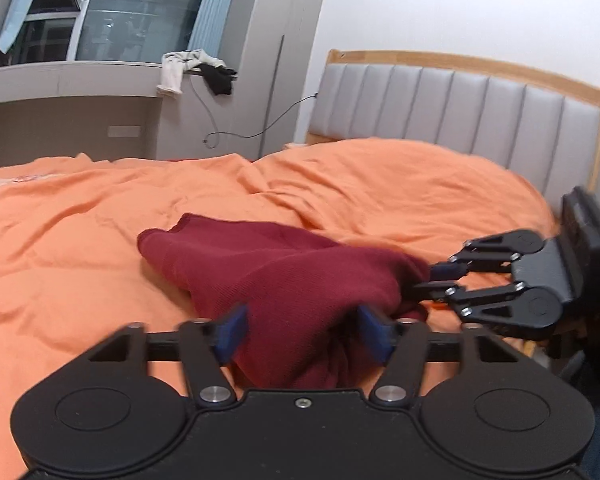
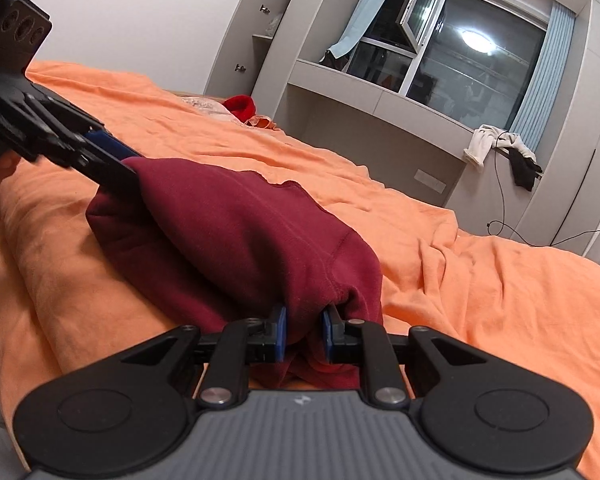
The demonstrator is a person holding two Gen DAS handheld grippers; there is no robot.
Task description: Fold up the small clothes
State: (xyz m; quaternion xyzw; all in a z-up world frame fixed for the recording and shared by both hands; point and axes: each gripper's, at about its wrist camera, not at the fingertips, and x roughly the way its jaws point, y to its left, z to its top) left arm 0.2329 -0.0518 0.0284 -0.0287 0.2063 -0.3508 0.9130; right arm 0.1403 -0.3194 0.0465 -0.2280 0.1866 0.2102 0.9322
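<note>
A dark red garment lies bunched on the orange bed cover. My left gripper has its blue pads wide apart with red cloth lying between them; the pads do not press it. My right gripper is shut on a bunched edge of the garment. In the left wrist view the right gripper comes in from the right and pinches the cloth's right end. In the right wrist view the left gripper reaches in from the upper left at the garment's far end.
A padded grey headboard with a wooden frame stands at the bed's end. A grey window ledge holds white and black clothes. A bright red item lies at the far bed edge. A cable hangs by the wall.
</note>
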